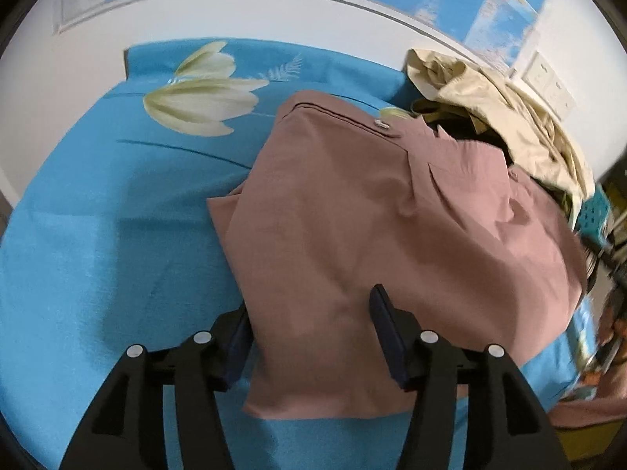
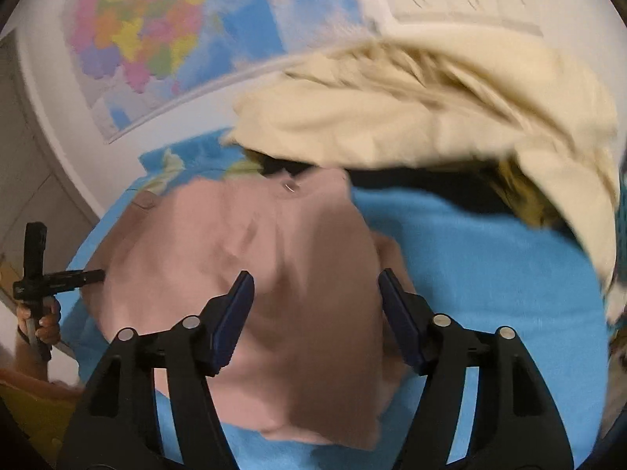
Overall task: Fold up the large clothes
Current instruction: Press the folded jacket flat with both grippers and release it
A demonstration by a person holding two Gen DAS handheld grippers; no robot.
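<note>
Cloth: we see a dusty-pink garment (image 1: 372,235), folded, lying on the blue sheet (image 1: 98,235) with a white tulip print.
Buttons: two small buttons show near its far edge.
Left gripper (image 1: 311,313): our jaws stand apart above the garment's near part; the pads do not press it.
Behind: a cream garment (image 1: 509,125) is heaped at the far right.
Wall: a map (image 1: 490,0) hangs there.

No text or label can be read.
</note>
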